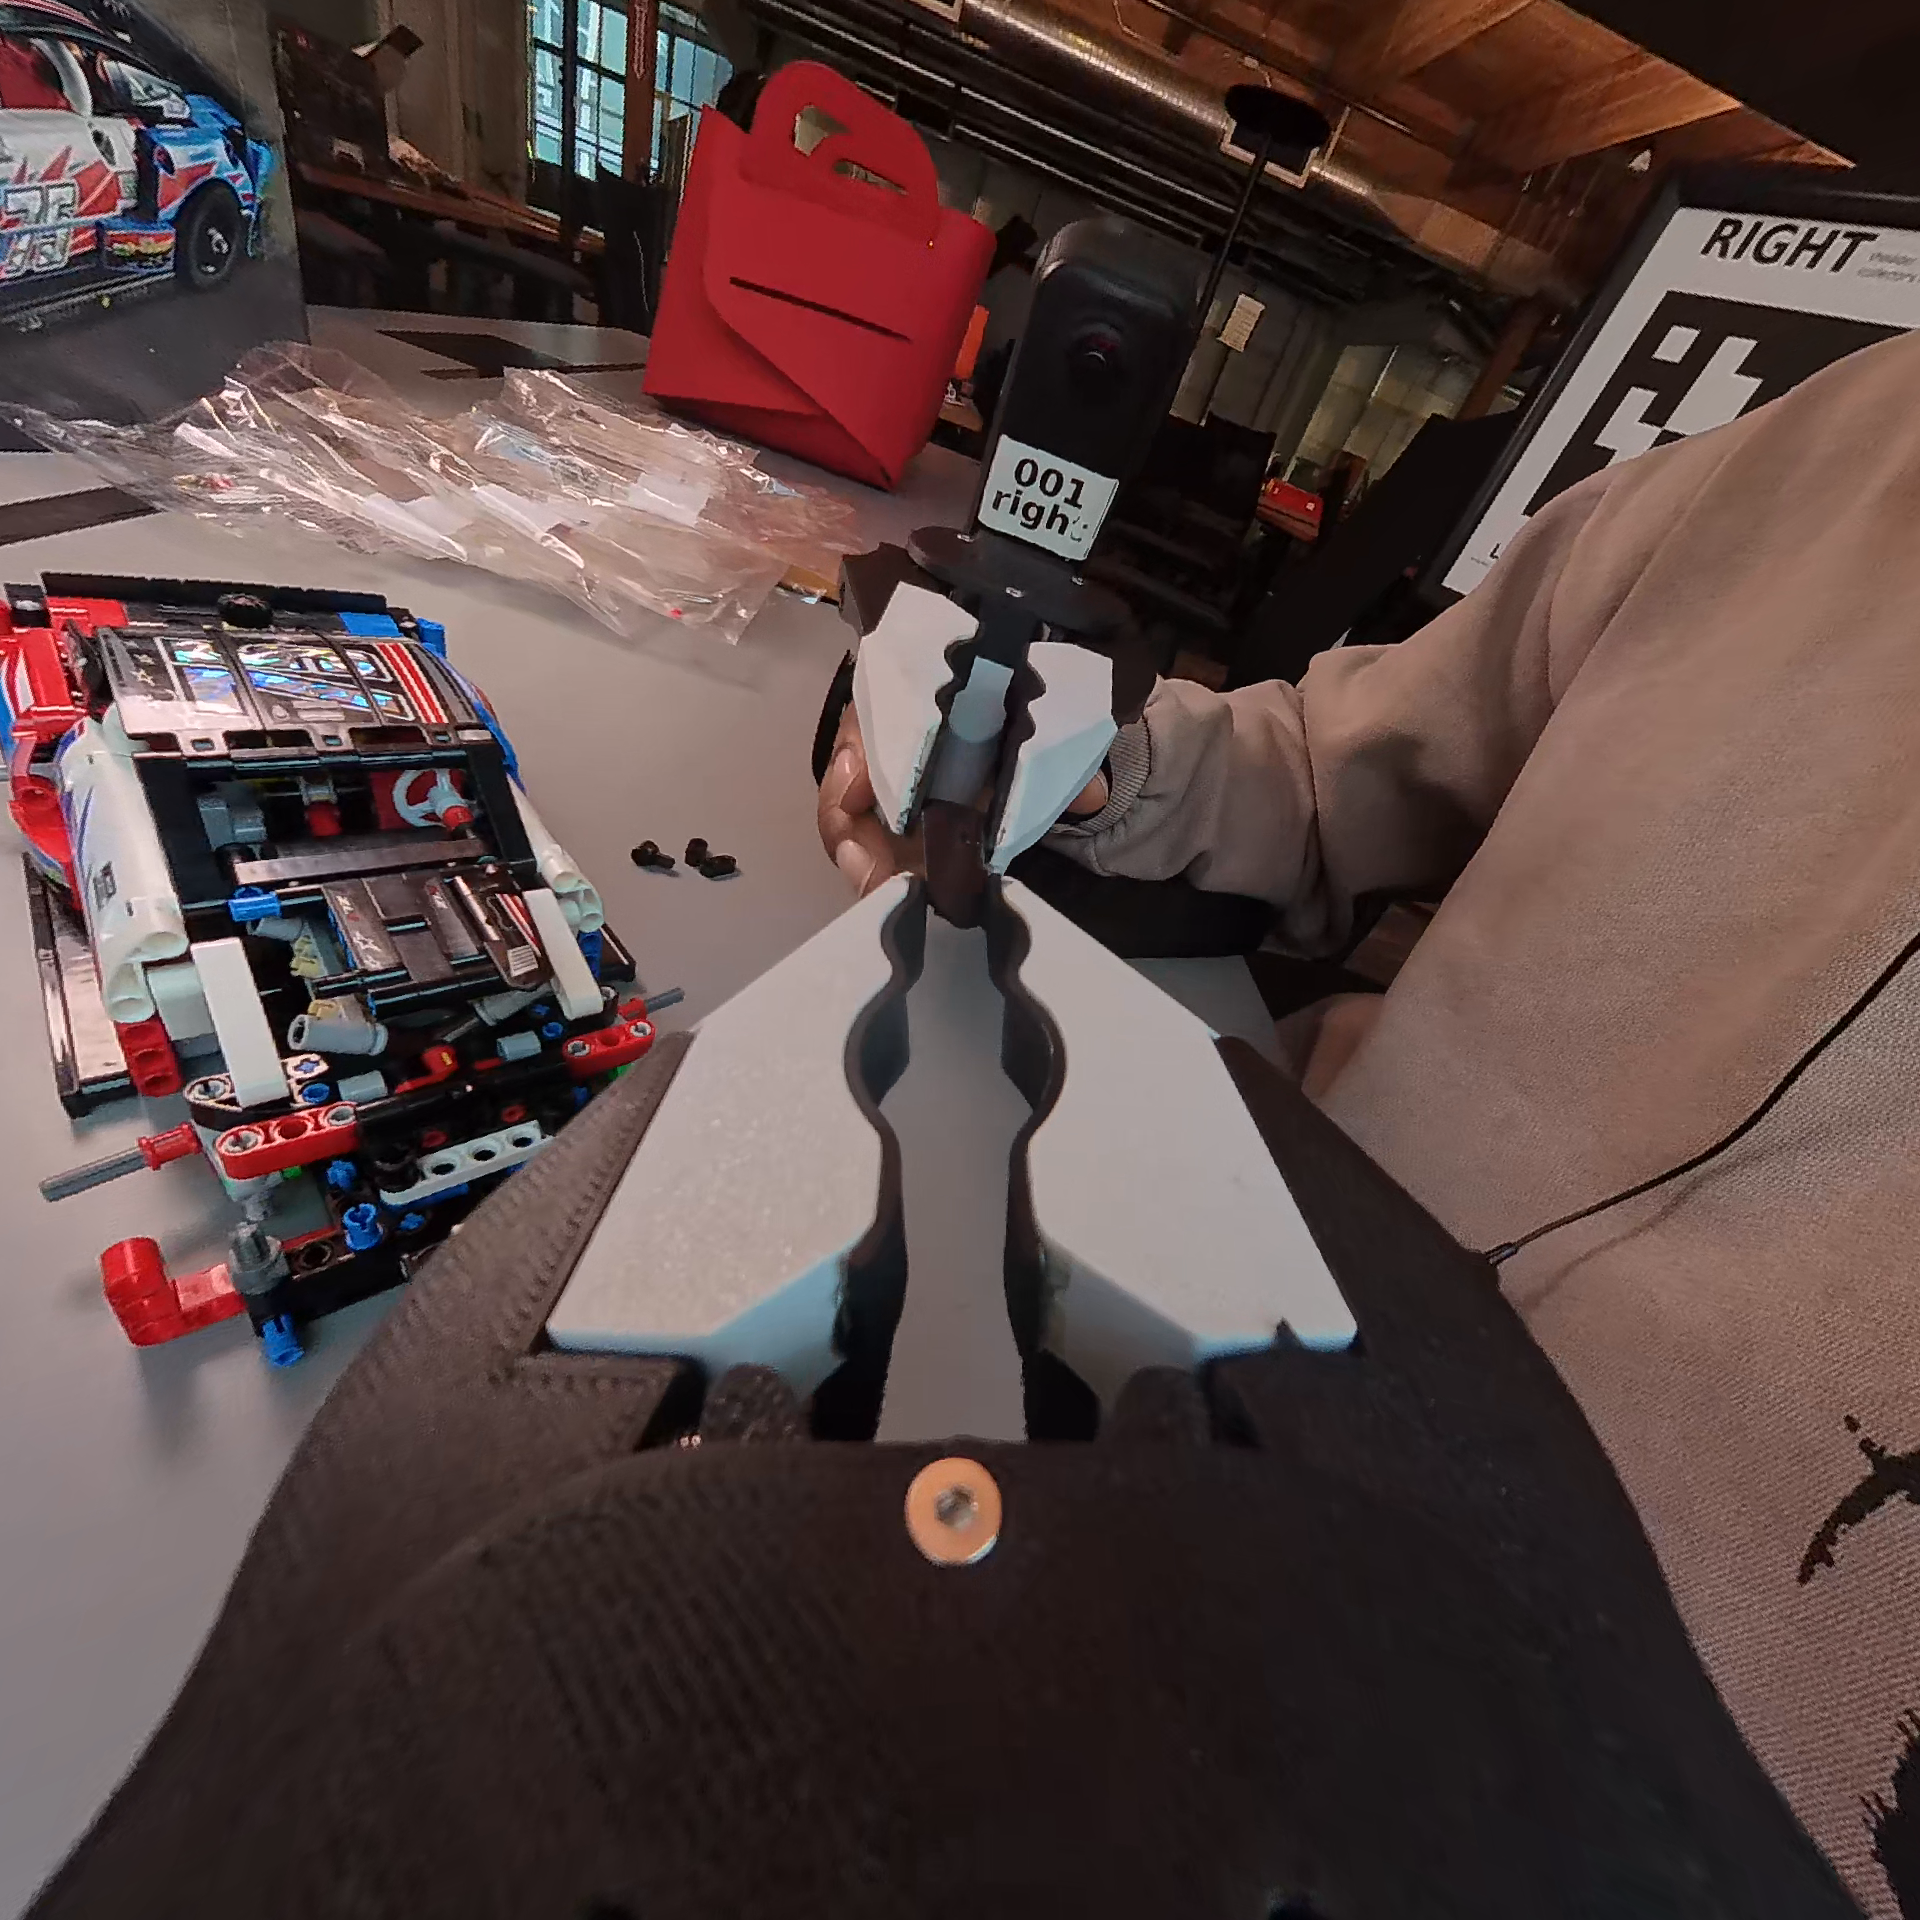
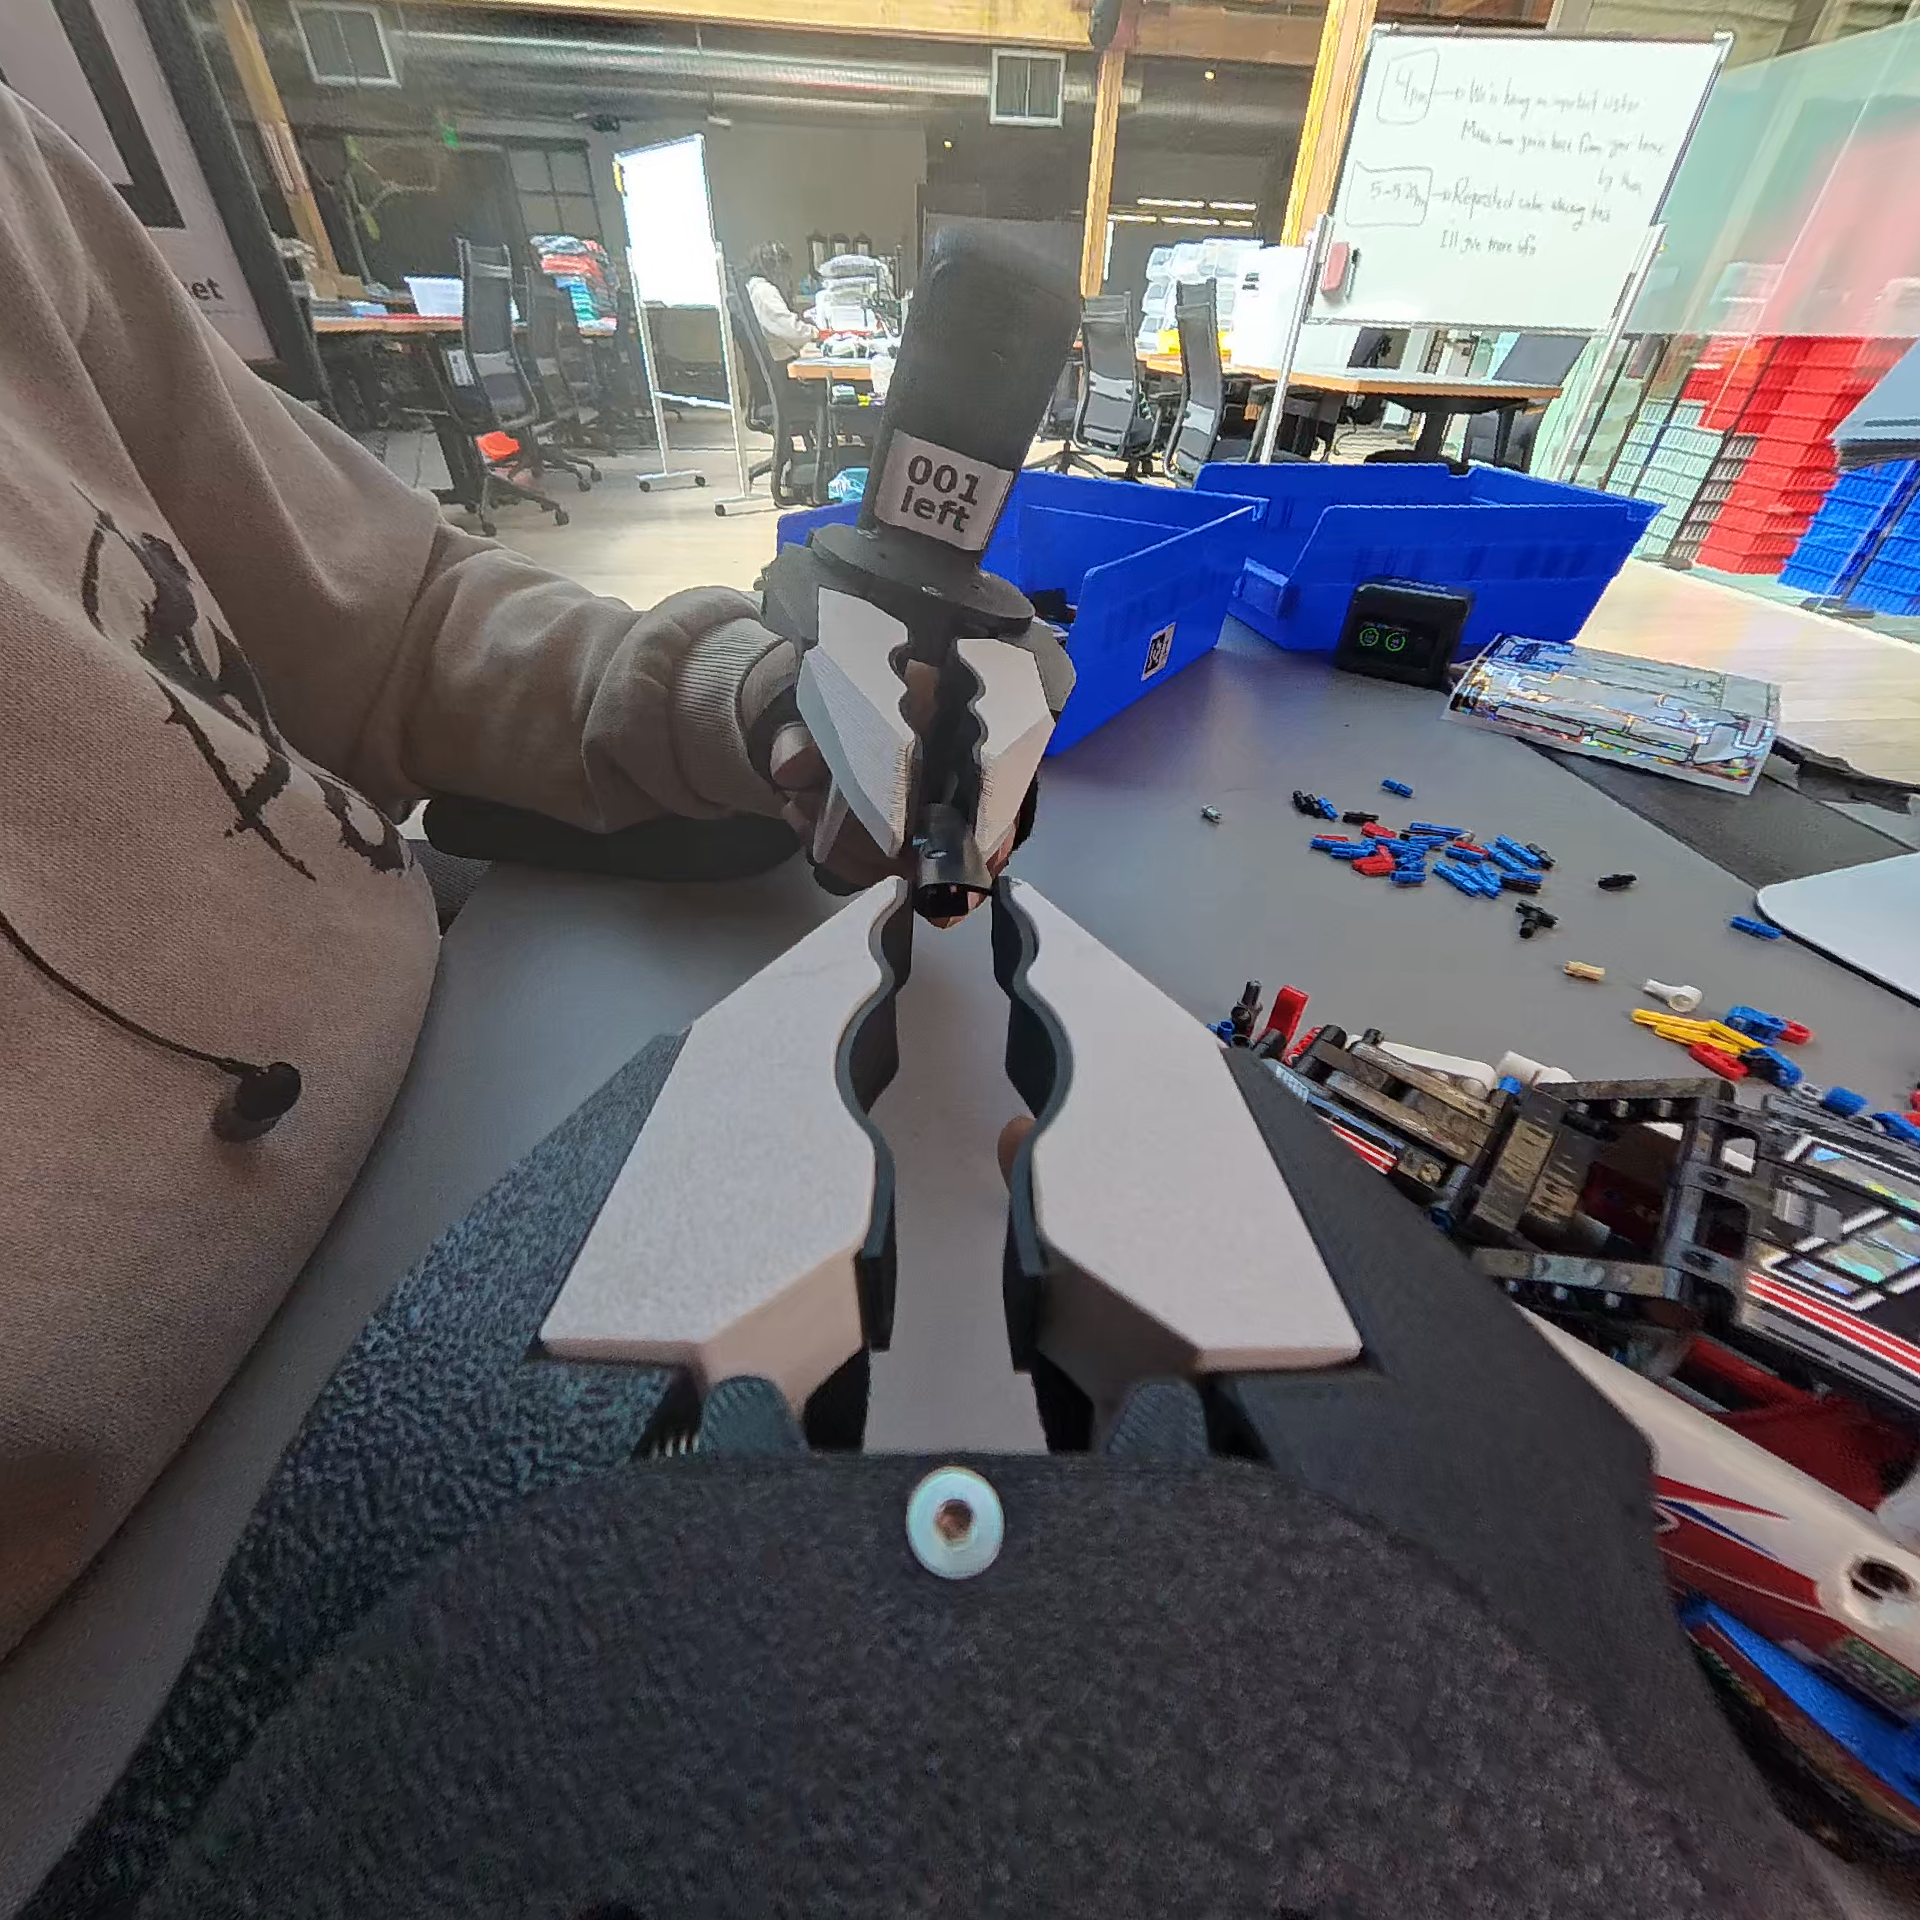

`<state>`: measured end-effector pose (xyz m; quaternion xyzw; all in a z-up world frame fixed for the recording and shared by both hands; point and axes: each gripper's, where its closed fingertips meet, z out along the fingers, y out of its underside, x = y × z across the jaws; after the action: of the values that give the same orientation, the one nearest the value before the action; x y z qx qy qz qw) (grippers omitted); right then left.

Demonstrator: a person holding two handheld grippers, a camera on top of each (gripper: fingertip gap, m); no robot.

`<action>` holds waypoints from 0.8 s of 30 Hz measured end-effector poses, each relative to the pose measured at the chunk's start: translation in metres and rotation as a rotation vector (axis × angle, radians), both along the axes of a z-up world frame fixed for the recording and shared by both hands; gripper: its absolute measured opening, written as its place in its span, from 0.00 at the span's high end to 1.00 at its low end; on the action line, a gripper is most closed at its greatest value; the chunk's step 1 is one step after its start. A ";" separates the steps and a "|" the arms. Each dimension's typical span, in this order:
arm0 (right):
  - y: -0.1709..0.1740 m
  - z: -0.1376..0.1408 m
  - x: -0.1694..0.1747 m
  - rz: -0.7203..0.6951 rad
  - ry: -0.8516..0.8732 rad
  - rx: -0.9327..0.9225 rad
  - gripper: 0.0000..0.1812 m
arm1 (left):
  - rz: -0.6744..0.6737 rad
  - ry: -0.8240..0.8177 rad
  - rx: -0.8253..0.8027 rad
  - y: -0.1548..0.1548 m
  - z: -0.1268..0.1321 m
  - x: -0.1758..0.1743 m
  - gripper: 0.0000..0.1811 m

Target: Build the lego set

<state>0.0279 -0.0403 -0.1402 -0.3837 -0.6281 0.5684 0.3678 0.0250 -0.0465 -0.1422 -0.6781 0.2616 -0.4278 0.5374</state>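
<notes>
Big workroom far back, with desks, chairs and a whiteboard [image 2: 1507, 177]. Up close, grey surface [image 1: 675, 727] with lots of lego bits on it.

Half-built lego car [image 1: 312, 883] flat on the surface, red, white, blue and black, with no wheels on. To the left of both grippers in the left wrist view, low on the right in the right wrist view. Three tiny black pins [image 1: 686, 857] just beside the car. Empty clear plastic bags [image 1: 468, 468] behind the car, and a red paper bag [image 1: 810, 312] behind those.

Pile of small blue, red and black pieces [image 2: 1434, 857] farther along the surface, past the car's end. Shiny sticker sheet [image 2: 1610, 717] beyond the pile. Blue bins [image 2: 1143, 592] at the back edge.

Left gripper [image 1: 954, 891] and right gripper [image 2: 951, 894] up above the surface, tip to tip, each in a hand with a beige sleeve.

Small black piece [image 2: 943, 862] right between the two sets of tips. Left fingers squeezed close on it, with one end poking out. Right fingers only a little way apart, tips on either side of that poking end. Hard to tell about a real pinch there.
</notes>
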 end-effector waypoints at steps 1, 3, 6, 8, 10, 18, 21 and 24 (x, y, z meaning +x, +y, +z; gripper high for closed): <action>0.000 0.000 0.000 -0.001 -0.001 0.002 0.93 | 0.004 0.009 0.005 0.000 0.000 0.000 0.95; 0.000 -0.001 0.000 -0.001 -0.002 -0.001 0.93 | 0.008 0.024 0.014 0.000 0.000 0.000 0.95; 0.001 -0.001 -0.001 -0.005 -0.006 -0.005 0.93 | 0.013 0.033 0.023 0.001 0.000 -0.001 0.95; 0.001 -0.001 -0.001 -0.006 -0.004 -0.007 0.93 | 0.015 0.040 0.037 0.000 0.001 -0.001 0.95; 0.001 -0.001 -0.001 -0.005 -0.004 -0.010 0.93 | 0.019 0.049 0.048 0.000 0.001 -0.001 0.95; 0.002 -0.002 -0.002 -0.002 -0.029 -0.048 0.93 | 0.080 0.146 0.144 0.003 0.000 0.000 0.94; 0.001 -0.003 -0.002 -0.001 -0.032 -0.045 0.93 | 0.082 0.163 0.148 0.003 -0.001 0.000 0.95; 0.001 -0.003 -0.002 0.002 -0.033 -0.052 0.93 | 0.083 0.184 0.163 0.002 -0.001 0.000 0.95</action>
<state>0.0258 -0.0393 -0.1432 -0.4017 -0.6195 0.5786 0.3465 0.0250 -0.0442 -0.1428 -0.6789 0.3152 -0.3184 0.5817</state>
